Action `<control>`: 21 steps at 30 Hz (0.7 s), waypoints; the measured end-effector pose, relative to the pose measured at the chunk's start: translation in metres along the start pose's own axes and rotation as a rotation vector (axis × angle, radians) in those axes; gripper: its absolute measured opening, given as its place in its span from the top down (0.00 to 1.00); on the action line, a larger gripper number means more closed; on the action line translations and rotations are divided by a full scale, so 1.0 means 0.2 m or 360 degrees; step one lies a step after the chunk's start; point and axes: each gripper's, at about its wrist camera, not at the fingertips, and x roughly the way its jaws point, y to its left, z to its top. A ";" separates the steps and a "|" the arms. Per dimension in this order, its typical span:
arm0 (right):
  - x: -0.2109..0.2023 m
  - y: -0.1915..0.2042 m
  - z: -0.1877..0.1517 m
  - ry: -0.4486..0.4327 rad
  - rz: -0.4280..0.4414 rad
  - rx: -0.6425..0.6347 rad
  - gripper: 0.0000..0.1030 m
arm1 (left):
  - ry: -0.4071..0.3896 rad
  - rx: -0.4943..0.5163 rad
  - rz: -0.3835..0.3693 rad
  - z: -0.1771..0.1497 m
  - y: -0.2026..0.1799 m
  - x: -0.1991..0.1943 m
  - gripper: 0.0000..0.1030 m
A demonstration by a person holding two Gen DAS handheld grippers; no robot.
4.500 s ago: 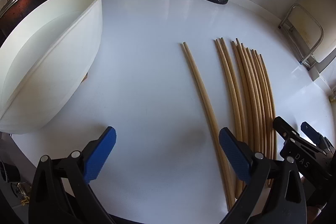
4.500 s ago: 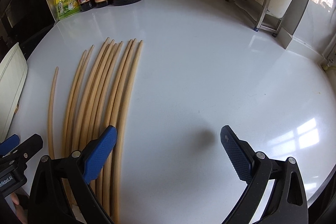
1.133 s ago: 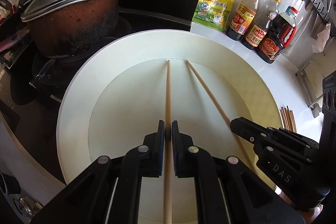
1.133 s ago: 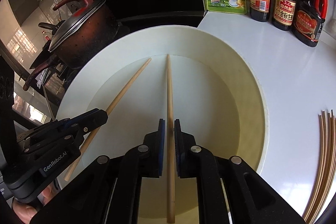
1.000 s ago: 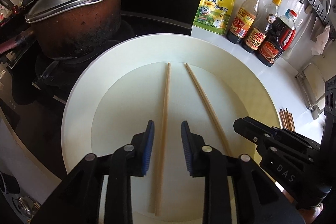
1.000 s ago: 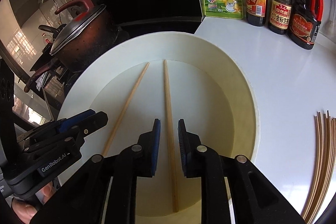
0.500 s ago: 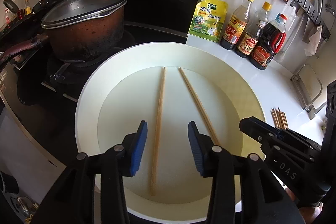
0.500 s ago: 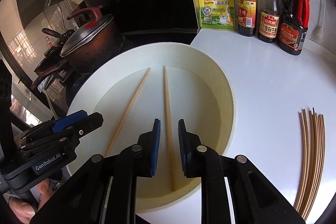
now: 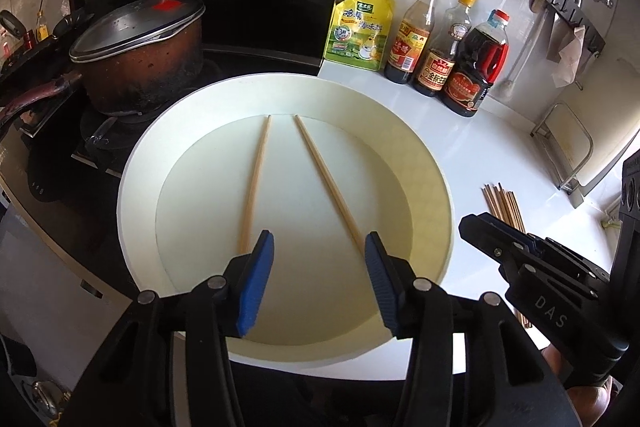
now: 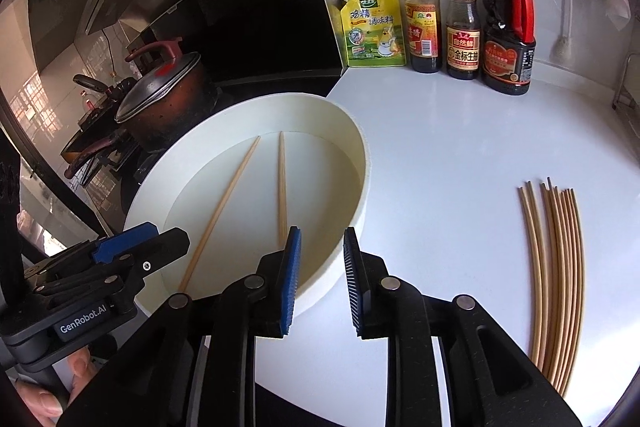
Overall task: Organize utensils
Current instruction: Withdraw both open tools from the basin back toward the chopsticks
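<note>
Both grippers are hanging empty above the basin (image 9: 424,163) now, where about a second ago each was clamped on a chopstick held over it. The left gripper (image 9: 318,269) is standing with its jaws wide apart, and the right gripper (image 10: 318,259) is parted by a narrower gap, with nothing between the pads of either. The two chopsticks are lying loose on the basin floor: the left chopstick (image 9: 254,183) running nearly straight away from the grippers, the right chopstick (image 9: 326,183) angled off from it, so the far tips are sitting near each other while the near ends are spreading well apart. Neither is touching the other. The basin is sitting at the worktop's left edge, hard by the stove and the lidded pot (image 9: 136,55). Both grippers are also sitting higher and further back than half a second ago, with more of the basin rim showing under them. That release looks to me like one delivery finished, a pair dropped in together. The rest of the job is lying on the worktop (image 10: 460,147) to the right of the basin, well apart from it: a bundle (image 10: 556,267) of chopsticks side by side, tips pointing toward the sauce bottles (image 10: 464,11) along the back edge. I'd judge the task is in its early part, with most of the sticks not yet moved.
</note>
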 end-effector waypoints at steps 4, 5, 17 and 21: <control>-0.09 -0.06 -0.04 -0.0034 -0.0052 -0.0024 0.70 | -0.0001 0.0029 -0.0039 -0.03 -0.08 -0.02 0.51; -0.11 -0.08 -0.05 -0.0039 -0.0072 -0.0031 0.70 | 0.0002 0.0037 -0.0049 -0.04 -0.10 -0.02 0.51; -0.37 -0.42 -0.16 -0.0128 -0.0272 0.0085 0.64 | 0.0022 0.0172 -0.0189 -0.09 -0.42 -0.01 0.41; -0.44 -0.57 -0.22 -0.0145 -0.0338 0.0169 0.56 | 0.0037 0.0229 -0.0230 -0.12 -0.53 0.01 0.35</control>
